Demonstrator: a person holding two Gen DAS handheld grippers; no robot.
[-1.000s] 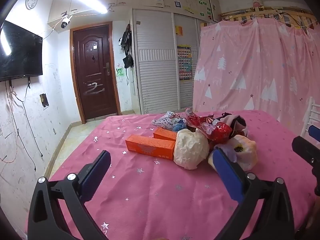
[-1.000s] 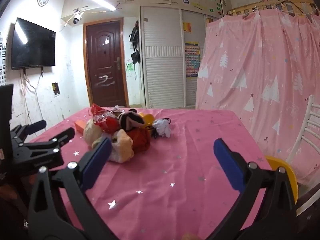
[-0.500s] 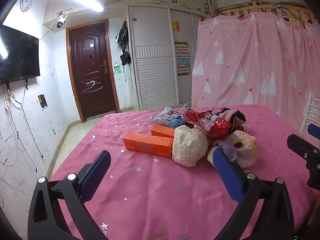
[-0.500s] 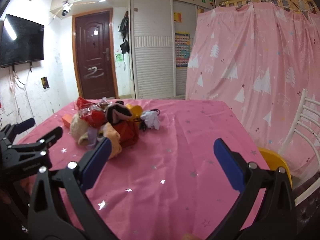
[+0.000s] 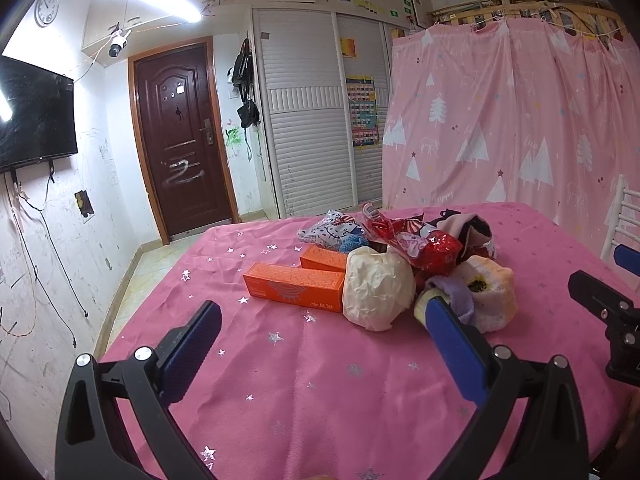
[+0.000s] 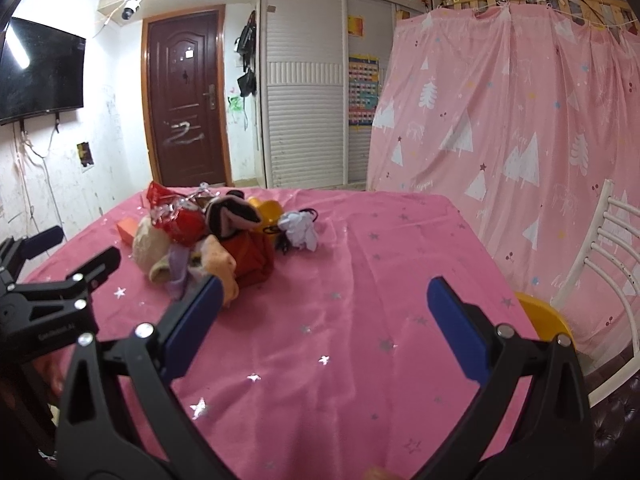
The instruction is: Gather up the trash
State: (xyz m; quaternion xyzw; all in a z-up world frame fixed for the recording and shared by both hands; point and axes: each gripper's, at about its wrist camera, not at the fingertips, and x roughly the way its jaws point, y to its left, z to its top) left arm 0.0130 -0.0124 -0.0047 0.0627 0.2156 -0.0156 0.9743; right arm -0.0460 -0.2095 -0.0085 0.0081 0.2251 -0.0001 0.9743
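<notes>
Trash pile [image 5: 404, 268] sits mid-surface on the pink starred cloth [image 5: 320, 360]: two orange boxes [image 5: 294, 286], crumpled white paper ball [image 5: 376, 292], red foil wrapper [image 5: 424, 242]. Left tongs [image 5: 322, 322] wide, empty, short of pile. Right tongs [image 6: 324, 300] wide, empty, beside it.

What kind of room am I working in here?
Most likely a lived-in home bedroom or family room. A table under a pink starred cloth holds the trash pile; behind it are a brown door, a louvred white wardrobe, a wall TV and a pink curtain.
</notes>
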